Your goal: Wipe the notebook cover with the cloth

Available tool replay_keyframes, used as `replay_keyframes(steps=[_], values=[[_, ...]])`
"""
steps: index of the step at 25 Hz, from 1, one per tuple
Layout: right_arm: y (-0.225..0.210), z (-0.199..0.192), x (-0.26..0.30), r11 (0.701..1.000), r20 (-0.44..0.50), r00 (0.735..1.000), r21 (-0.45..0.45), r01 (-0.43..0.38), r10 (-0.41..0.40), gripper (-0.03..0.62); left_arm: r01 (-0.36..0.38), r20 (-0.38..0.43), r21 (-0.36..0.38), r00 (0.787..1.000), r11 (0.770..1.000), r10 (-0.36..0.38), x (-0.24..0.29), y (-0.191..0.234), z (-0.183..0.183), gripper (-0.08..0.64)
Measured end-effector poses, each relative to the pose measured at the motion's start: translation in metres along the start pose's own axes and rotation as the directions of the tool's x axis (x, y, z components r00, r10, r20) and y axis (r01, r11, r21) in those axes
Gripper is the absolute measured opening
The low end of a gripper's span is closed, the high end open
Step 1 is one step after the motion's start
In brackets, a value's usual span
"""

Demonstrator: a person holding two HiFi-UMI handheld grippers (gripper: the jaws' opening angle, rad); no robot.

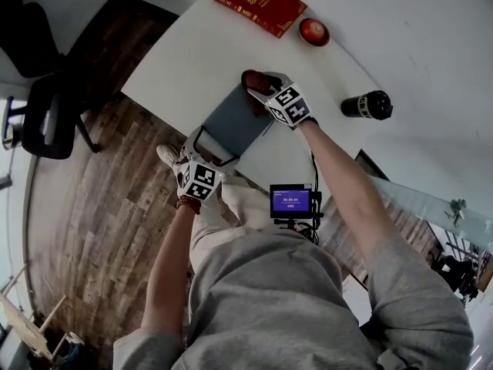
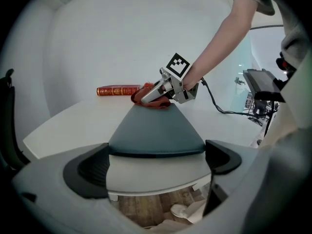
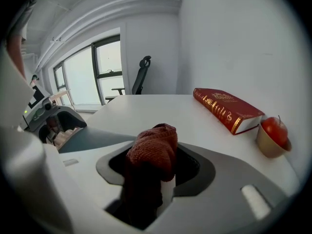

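A grey-blue notebook (image 1: 233,119) lies flat near the front edge of the white table (image 1: 400,45). My left gripper (image 1: 210,146) stands open at the notebook's near edge, and in the left gripper view that edge (image 2: 156,145) sits between the wide-spread jaws with the pads clear of it. My right gripper (image 1: 260,88) is shut on a rust-red knitted cloth (image 3: 153,150). It holds the cloth (image 1: 256,79) at the notebook's far end, where the cloth (image 2: 147,97) rests against the cover.
A red hardback book (image 1: 258,2) lies at the back of the table, with an apple in a small bowl (image 1: 313,31) to its right. A black cylinder (image 1: 368,105) lies at the right. A small monitor (image 1: 291,201) sits below the table edge. An office chair (image 1: 46,114) stands at the left.
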State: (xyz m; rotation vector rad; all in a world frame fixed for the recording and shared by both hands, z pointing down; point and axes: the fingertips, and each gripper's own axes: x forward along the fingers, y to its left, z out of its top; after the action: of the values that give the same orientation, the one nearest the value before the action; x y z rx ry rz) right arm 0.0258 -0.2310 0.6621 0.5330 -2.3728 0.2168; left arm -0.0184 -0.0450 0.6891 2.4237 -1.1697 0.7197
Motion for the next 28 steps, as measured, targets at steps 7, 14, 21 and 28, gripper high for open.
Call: replay_keyframes(steps=[7, 14, 21, 28], values=[[0.007, 0.000, 0.000, 0.998, 0.018, 1.000, -0.055, 0.020, -0.019, 0.215, -0.017, 0.006, -0.013, 1.000, 1.000, 0.017, 0.003, -0.001, -0.002, 0.603], [0.013, 0.001, 0.001, 0.995, 0.042, 0.998, -0.090, 0.042, -0.038, 0.195, -0.022, 0.017, -0.014, 1.000, 1.000, 0.022, 0.004, 0.000, -0.002, 0.603], [0.023, 0.000, 0.001, 0.991, 0.029, 0.999, -0.129, 0.022, -0.018, 0.179, -0.024, 0.024, -0.012, 0.999, 1.000, 0.024, 0.004, 0.001, -0.002, 0.603], [0.038, 0.004, 0.001, 0.982, 0.026, 1.000, -0.187, 0.014, -0.009, 0.175, -0.022, 0.025, -0.011, 0.999, 1.000, 0.023, 0.004, 0.000, -0.002, 0.603]])
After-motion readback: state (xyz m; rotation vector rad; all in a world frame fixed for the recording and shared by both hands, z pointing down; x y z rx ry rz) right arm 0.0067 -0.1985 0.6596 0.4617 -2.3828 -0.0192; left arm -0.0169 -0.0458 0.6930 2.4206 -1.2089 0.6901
